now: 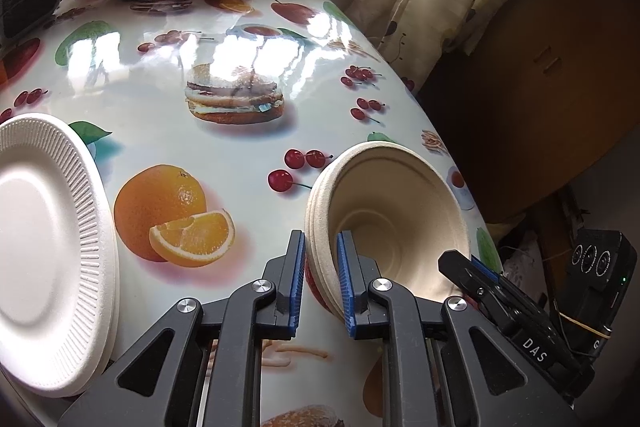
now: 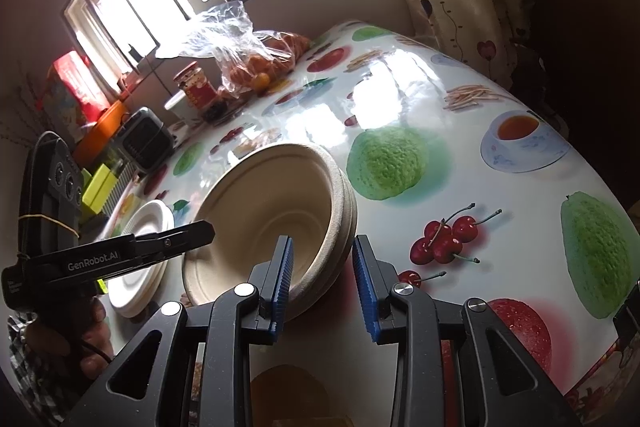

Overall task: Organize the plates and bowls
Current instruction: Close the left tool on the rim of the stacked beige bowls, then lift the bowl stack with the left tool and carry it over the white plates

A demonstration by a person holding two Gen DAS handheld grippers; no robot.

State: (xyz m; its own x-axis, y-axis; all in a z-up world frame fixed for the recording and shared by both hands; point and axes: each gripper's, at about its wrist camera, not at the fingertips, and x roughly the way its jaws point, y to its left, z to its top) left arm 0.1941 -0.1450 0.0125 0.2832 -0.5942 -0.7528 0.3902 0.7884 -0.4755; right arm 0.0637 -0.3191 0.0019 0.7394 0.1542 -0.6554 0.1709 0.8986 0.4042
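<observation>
Left wrist view: the left gripper point(image 1: 320, 277) is straddling the near-left rim of the bowls point(image 1: 394, 223), a nested beige stack sitting on the table point(image 1: 168, 147) near its right edge. One blue pad is lying outside the wall, one inside, and the jaws are clamping the stacked rims. The plates point(image 1: 44, 247), a white ridged stack, are resting at the left, well apart from the bowls. The right gripper point(image 1: 486, 277) is reaching in at the bowls' near-right rim; its fingers are overlapping here, so their spacing is unclear in this view.

Right wrist view: the right gripper point(image 2: 322, 281) is straddling the bowls' point(image 2: 256, 211) near-right rim, left pad inside, right pad outside. A visible gap is showing between the outer pad and the wall, so these jaws are standing apart, not yet pinching. The left gripper point(image 2: 200, 230) is appearing side-on at the far rim. The plates point(image 2: 140, 259) are lying just behind it.

Judging the step as securing the stack with both grippers: the right jaws should be closing squarely on all the rims, pads seated deep. Soft pulp walls are likely to buckle, so pressure should be staying gentle and even on both sides.
</observation>
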